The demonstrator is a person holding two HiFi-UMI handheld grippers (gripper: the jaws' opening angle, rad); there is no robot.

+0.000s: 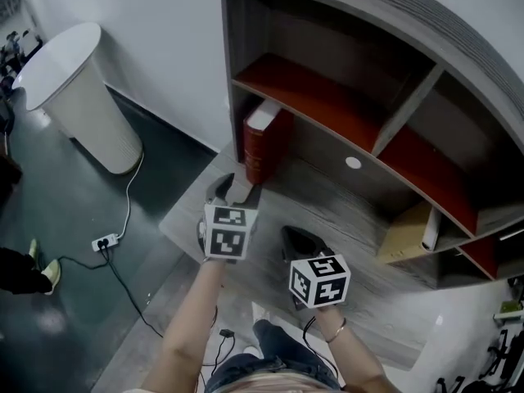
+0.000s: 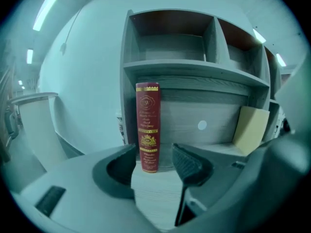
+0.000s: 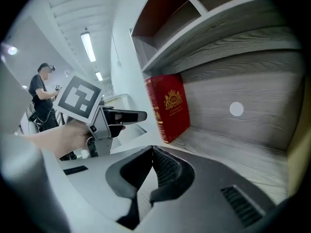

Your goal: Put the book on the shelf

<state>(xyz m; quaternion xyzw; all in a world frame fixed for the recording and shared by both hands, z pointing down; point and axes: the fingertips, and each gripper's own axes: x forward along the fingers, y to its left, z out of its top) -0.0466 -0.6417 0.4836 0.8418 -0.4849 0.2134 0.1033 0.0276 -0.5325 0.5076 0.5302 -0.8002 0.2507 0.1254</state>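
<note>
Book [image 2: 147,127], red w/ gilt spine, upright on grey wood-grain shelf [image 2: 194,74]

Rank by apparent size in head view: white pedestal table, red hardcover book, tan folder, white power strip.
1. White pedestal table
2. Red hardcover book and tan folder, too alike to rank
3. White power strip
</note>
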